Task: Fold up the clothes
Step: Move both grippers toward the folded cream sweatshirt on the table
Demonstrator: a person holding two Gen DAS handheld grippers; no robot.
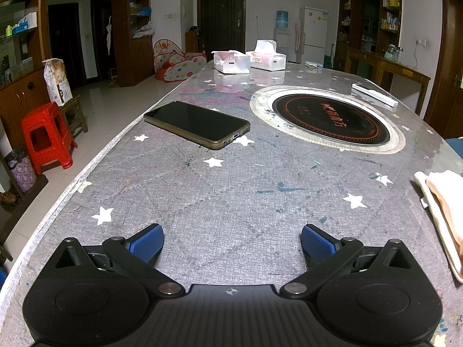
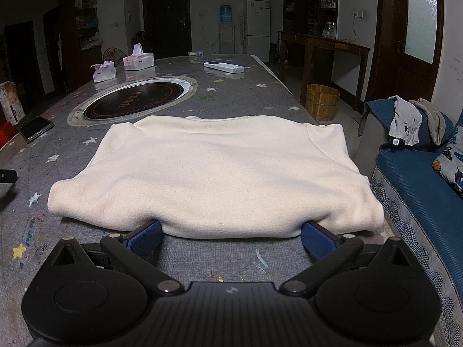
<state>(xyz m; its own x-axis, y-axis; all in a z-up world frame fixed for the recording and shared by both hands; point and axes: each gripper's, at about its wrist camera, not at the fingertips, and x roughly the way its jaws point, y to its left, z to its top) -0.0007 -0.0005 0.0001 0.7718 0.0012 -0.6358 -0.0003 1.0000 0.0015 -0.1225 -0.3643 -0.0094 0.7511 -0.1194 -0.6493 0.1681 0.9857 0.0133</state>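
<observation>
A cream fleece garment (image 2: 220, 173) lies folded flat on the grey star-patterned table (image 2: 202, 263). Its near folded edge sits just ahead of my right gripper (image 2: 231, 238), which is open, its blue pads (image 2: 144, 240) at the fold's edge with nothing held between them. In the left wrist view only the garment's left side (image 1: 442, 217) shows at the far right. My left gripper (image 1: 231, 243) is open over bare tabletop, well to the left of the garment, holding nothing.
A phone (image 1: 196, 123) lies ahead-left of the left gripper, near the table's left edge. A round inset cooktop (image 1: 327, 117) sits mid-table, with tissue packs (image 1: 249, 59) and a white remote (image 2: 223, 66) beyond. A blue sofa (image 2: 419, 190) with clothes stands right of the table.
</observation>
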